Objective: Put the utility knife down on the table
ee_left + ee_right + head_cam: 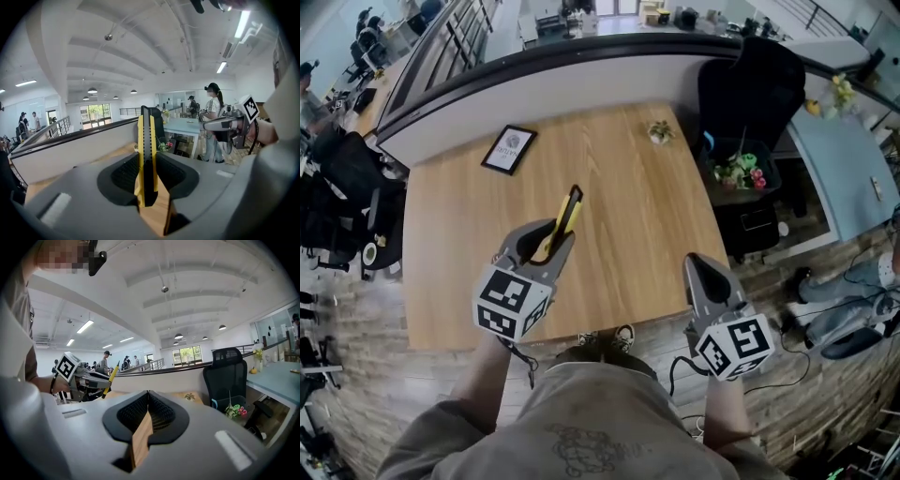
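My left gripper (549, 240) is shut on a yellow and black utility knife (565, 217), held above the front middle of the wooden table (459, 244). The knife sticks out forward and upward past the jaws. In the left gripper view the knife (146, 150) stands on edge between the black pads (126, 173). My right gripper (701, 267) hovers over the table's front right corner, shut with nothing in it; its pads (161, 413) meet at the tip. From the right gripper view, the left gripper (89, 379) and the knife (110, 375) show at the left.
A framed card (509, 148) lies at the table's back left and a small plant (660, 131) at the back middle. A black office chair (750, 84) and a bin with flowers (739, 173) stand to the right of the table. A curved wall runs behind it.
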